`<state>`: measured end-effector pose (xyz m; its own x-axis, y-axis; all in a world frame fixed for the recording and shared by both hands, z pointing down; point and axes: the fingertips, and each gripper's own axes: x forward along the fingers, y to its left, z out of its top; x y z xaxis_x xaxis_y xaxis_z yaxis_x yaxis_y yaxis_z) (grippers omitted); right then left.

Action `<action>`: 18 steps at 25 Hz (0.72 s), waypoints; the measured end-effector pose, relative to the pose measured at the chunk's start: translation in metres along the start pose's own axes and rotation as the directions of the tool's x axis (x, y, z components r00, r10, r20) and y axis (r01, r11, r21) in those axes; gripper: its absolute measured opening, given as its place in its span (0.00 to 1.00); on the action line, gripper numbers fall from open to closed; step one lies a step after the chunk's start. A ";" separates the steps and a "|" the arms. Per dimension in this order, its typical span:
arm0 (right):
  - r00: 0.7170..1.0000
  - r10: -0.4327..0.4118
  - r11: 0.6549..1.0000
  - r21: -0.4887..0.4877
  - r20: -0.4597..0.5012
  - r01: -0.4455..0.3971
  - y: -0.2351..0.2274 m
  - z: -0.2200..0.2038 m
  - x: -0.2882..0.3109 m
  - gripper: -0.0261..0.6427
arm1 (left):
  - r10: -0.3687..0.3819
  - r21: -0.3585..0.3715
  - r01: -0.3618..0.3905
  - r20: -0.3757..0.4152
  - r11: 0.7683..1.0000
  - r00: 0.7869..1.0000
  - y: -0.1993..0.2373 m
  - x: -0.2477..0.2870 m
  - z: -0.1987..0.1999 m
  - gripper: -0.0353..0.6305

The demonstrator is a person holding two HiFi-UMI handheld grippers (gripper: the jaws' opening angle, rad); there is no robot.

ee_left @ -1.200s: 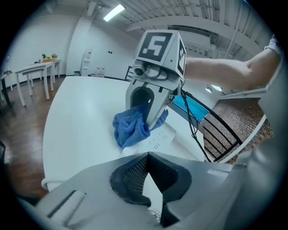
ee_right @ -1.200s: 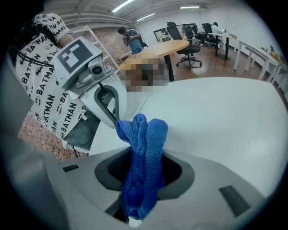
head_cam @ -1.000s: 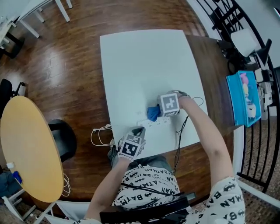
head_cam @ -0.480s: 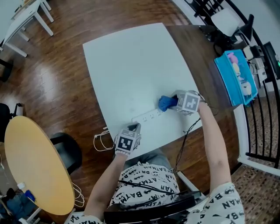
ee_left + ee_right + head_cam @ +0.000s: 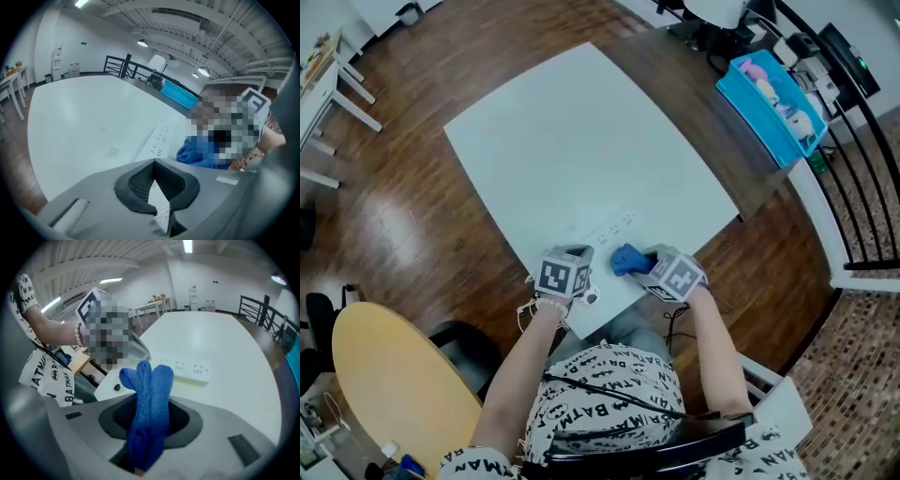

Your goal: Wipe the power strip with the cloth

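Observation:
A white power strip (image 5: 609, 234) lies near the front edge of the white table (image 5: 581, 141), its sockets facing up. My left gripper (image 5: 579, 281) is shut on the strip's near end; in the left gripper view the strip (image 5: 158, 140) runs away from the jaws (image 5: 152, 164). A folded blue cloth (image 5: 628, 260) is pinched upright in my shut right gripper (image 5: 645, 267). The cloth (image 5: 150, 394) sits beside the strip's long side (image 5: 187, 372), close to the left gripper. Whether it touches the strip is unclear. It also shows as the blue cloth (image 5: 199, 152) right of the strip.
A dark wooden table (image 5: 712, 112) adjoins the white one on the right, with a blue bin (image 5: 773, 89) at its far edge. Black railing (image 5: 862, 169) runs beyond. A yellow round table (image 5: 394, 394) stands at lower left. White cable (image 5: 525, 314) hangs off the front edge.
The right gripper carried the cloth out to the strip's far end, then back close to the left gripper. The left gripper stayed at the strip's near end. The head camera swung.

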<state>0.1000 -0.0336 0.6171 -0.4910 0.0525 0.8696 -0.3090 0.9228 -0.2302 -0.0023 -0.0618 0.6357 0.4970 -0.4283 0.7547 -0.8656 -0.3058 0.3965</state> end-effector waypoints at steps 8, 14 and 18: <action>0.995 -0.016 0.979 0.206 0.095 -0.004 0.046 0.009 0.046 0.27 | -0.038 0.134 0.054 -0.118 0.990 0.992 0.012 0.009 0.000 0.05; 0.997 0.007 0.983 0.182 0.078 -0.021 0.052 0.013 0.058 0.27 | -0.057 0.138 0.076 -0.143 0.987 0.988 0.007 0.019 0.001 0.05; 0.995 0.020 0.978 0.203 0.098 -0.040 0.044 0.026 0.055 0.27 | -0.041 0.152 0.065 -0.155 0.986 0.987 0.007 0.022 0.003 0.05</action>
<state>0.0383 -0.0005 0.6433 -0.5748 0.0334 0.8176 -0.4482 0.8231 -0.3487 0.0026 -0.0754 0.6536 0.5168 -0.2782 0.8096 -0.8120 -0.4587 0.3608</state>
